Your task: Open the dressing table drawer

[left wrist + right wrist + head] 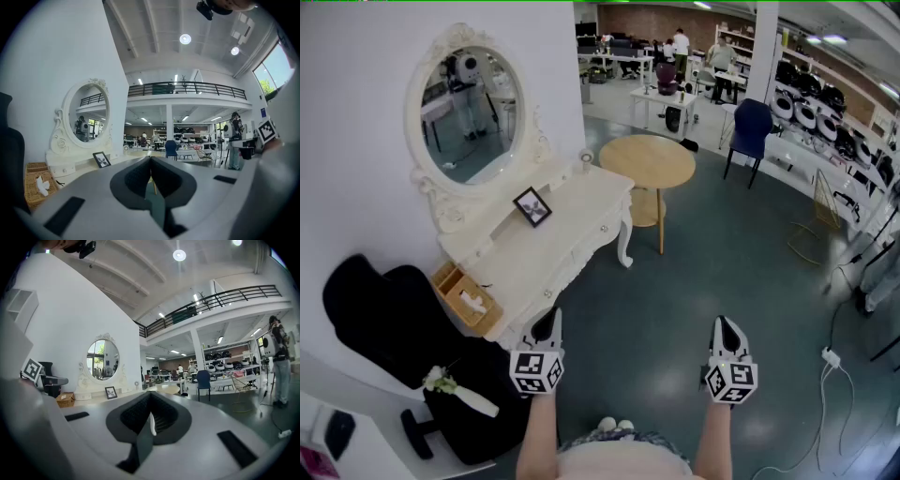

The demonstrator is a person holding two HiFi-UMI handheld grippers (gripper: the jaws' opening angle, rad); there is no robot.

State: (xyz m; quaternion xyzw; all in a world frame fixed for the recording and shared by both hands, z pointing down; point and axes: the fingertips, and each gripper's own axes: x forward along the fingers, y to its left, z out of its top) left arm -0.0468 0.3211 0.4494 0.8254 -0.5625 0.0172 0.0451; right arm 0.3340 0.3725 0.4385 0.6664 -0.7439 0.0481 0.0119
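You held both grippers level in front of you, well apart from each other, above the grey-green floor point(675, 300). The left gripper point(547, 319) had its fingers pressed together with nothing between them, as the left gripper view showed point(151, 161). The right gripper point(725, 326) likewise had its fingers pressed together and empty in its own view point(150, 398).

The white dressing table point(572, 220) stood against the white wall to your left, and the tip of your left gripper was just beside its near front corner, though whether it touched could not be told. The drawer point(551, 292) sat in the front face of that surface, flush and closed. On top stood a small framed picture point(532, 206), below the ornate oval mirror point(473, 112). A wicker basket point(461, 298) with something white in it sat at the near end of the surface, next to a black chair point(384, 319). Beyond the far end stood a round wooden table point(649, 161), and farther off a blue chair point(752, 127).
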